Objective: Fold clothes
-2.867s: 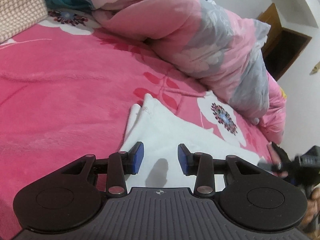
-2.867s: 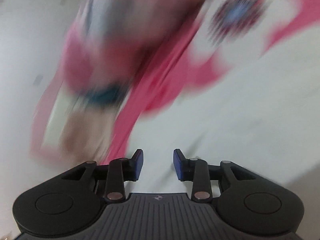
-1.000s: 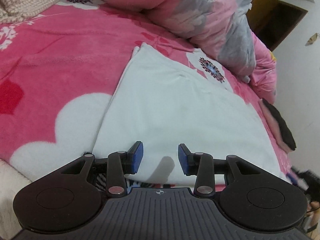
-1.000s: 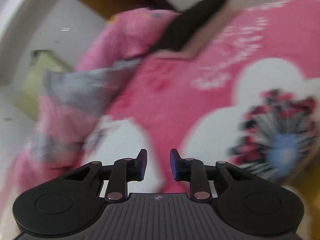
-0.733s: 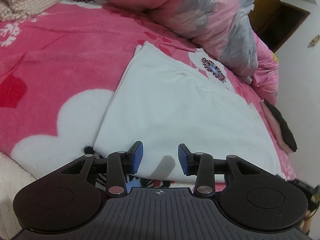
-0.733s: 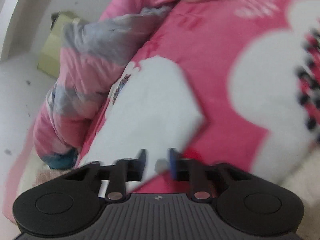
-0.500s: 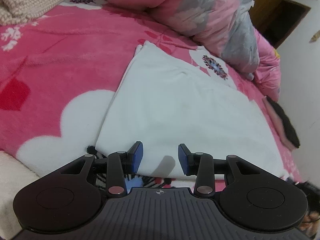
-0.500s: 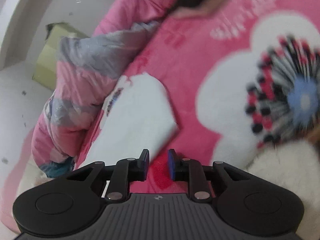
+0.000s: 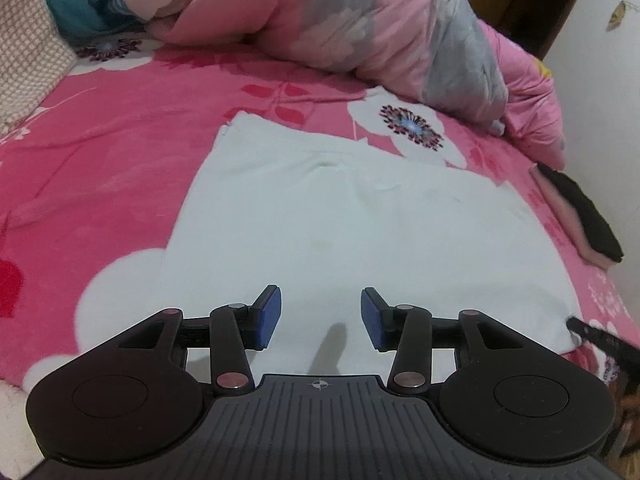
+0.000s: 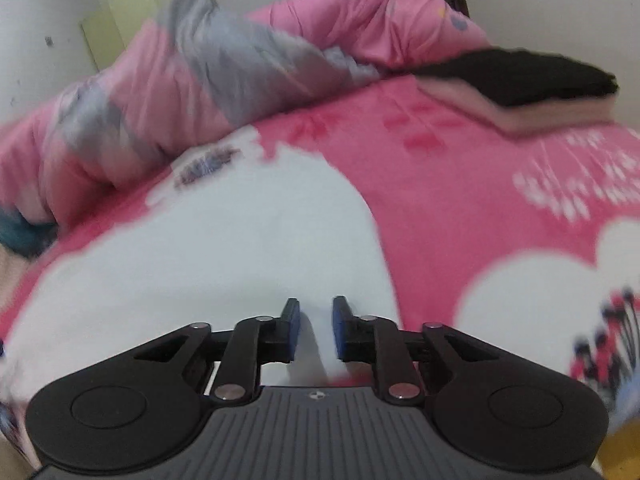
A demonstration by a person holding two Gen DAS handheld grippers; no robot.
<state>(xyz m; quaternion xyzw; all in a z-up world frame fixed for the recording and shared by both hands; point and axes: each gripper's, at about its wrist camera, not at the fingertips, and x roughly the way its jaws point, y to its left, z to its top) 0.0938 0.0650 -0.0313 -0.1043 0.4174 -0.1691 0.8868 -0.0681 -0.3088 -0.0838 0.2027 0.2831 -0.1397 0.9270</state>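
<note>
A white garment (image 9: 360, 224) lies spread flat on the pink flowered blanket (image 9: 100, 168). My left gripper (image 9: 320, 318) is open and empty, hovering over the garment's near edge. The garment also shows in the right wrist view (image 10: 224, 256), which is blurred. My right gripper (image 10: 316, 328) hovers over the garment near its right edge, jaws a narrow gap apart with nothing between them. A dark tip of the right gripper (image 9: 600, 340) shows at the garment's near right corner in the left wrist view.
A bunched pink and grey quilt (image 9: 360, 28) lies along the far side of the bed. A folded stack with a black garment on top (image 9: 580, 216) sits at the right edge by the wall. A beige knit cloth (image 9: 24, 52) lies far left.
The left gripper has moved forward and lower over the garment's near edge. The right gripper has swung in over the garment's right part, jaws still narrowly apart.
</note>
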